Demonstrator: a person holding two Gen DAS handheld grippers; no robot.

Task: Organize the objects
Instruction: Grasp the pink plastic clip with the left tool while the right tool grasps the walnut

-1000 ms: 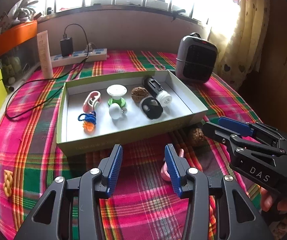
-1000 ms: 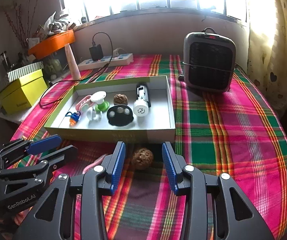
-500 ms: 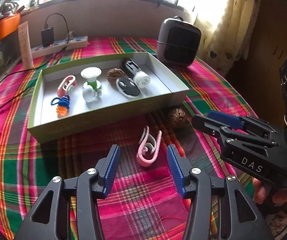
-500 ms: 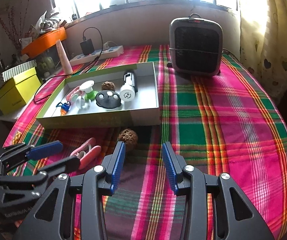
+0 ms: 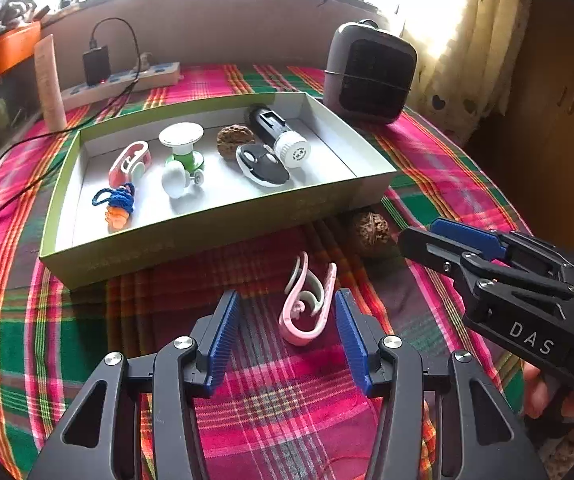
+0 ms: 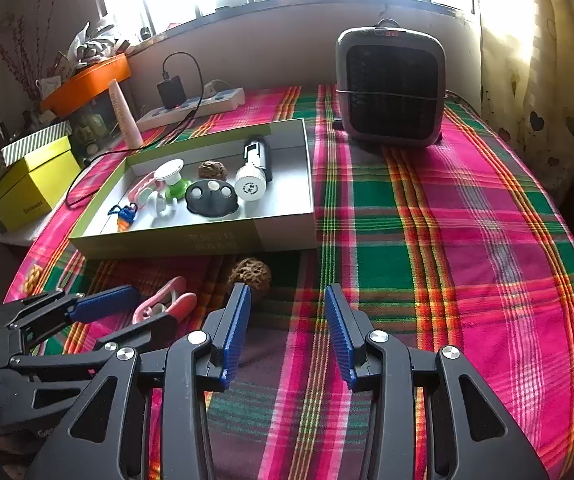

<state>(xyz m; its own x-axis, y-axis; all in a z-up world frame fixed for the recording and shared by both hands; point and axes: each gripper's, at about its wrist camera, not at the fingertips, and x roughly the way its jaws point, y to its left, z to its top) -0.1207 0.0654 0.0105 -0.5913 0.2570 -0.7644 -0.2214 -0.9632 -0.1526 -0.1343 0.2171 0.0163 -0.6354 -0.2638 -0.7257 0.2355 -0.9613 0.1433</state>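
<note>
Spreading wide under everything, plaid tablecloth [image 5: 439,168]; on it, shallow box [image 5: 223,220] already holding small items; just in front of its wall, walnut [image 6: 250,273] loose on the cloth; right gripper [image 6: 287,332] part-open, gripping nothing; left gripper [image 5: 285,340] jaws just widened, straddling pink clip [image 5: 307,304] flat on the cloth, close to the right-hand pad, contact uncertain.

Plaid tablecloth [image 5: 279,396] (pink, green stripes)
</note>
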